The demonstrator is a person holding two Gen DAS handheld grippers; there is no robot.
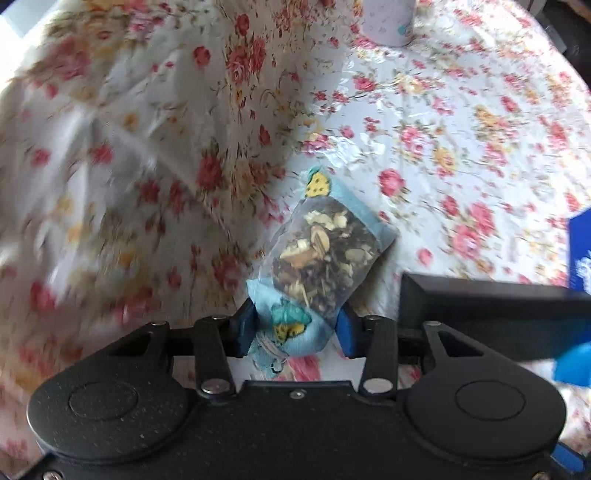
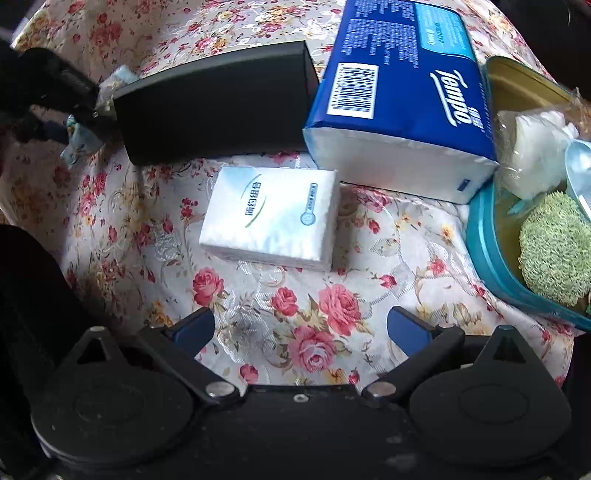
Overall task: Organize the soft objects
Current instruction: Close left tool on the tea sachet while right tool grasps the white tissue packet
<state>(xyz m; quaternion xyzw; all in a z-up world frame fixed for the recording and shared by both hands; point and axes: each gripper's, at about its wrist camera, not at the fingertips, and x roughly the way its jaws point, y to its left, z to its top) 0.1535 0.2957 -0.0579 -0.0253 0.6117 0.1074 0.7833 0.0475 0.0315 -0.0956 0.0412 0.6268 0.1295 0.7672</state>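
Observation:
My left gripper [image 1: 295, 328] is shut on a light blue sachet [image 1: 325, 254] with a clear window that shows dried herbs; it holds the sachet above the floral tablecloth [image 1: 461, 129]. In the right wrist view the left gripper [image 2: 79, 101] and the sachet [image 2: 79, 144] show at the far left, next to a black box [image 2: 218, 99]. My right gripper [image 2: 301, 332] is open and empty over the cloth. A small white tissue pack [image 2: 273, 216] lies just ahead of it. A big blue Tempo tissue pack [image 2: 402, 85] lies behind that.
A teal tin [image 2: 491, 251] at the right holds a green fuzzy sponge [image 2: 554, 254], a clear bag of white pads [image 2: 532, 151] and a pale blue scoop [image 2: 580, 166]. A pale cylindrical container [image 1: 388, 22] stands at the far edge in the left wrist view.

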